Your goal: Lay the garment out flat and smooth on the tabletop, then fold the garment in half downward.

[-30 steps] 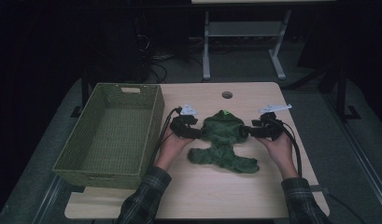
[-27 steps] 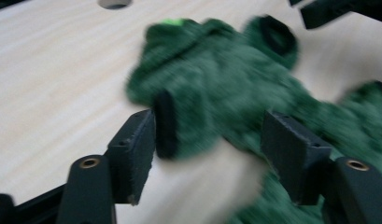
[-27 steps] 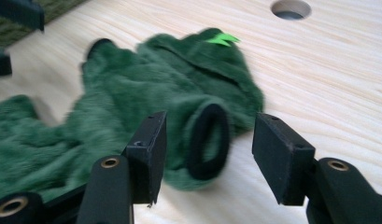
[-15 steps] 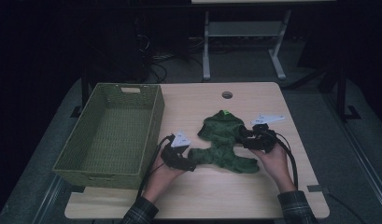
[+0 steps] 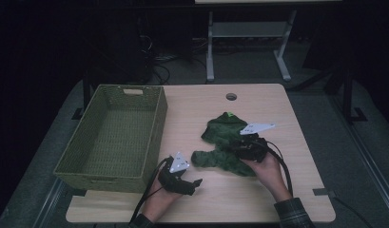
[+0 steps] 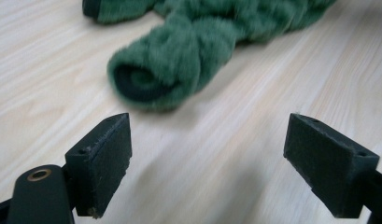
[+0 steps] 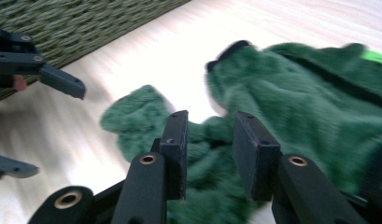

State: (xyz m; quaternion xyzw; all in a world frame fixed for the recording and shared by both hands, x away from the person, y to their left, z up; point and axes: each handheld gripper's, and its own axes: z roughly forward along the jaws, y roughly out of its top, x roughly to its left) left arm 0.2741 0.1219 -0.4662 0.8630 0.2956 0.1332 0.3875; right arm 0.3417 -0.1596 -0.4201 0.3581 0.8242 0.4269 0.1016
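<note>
Green fleece garment point(image 5: 225, 142) lies under the closing right gripper point(image 5: 239, 147), beside the opened left gripper point(image 5: 194, 185).

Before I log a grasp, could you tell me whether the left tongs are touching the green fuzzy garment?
Apart. In the left gripper view, bare table lies between the open left tongs and the green fuzzy garment; nothing sits between the jaws.

The high view looks forward and down from above the person's side, taking in the whole table point(image 5: 258, 102). The left gripper view rides low, close to the tabletop, facing the green fleece garment point(image 6: 179, 56) at its 12 o'clock. The right gripper view sits nearer, over that garment, with the wicker basket point(image 7: 86, 23) at its 11 o'clock.
</note>
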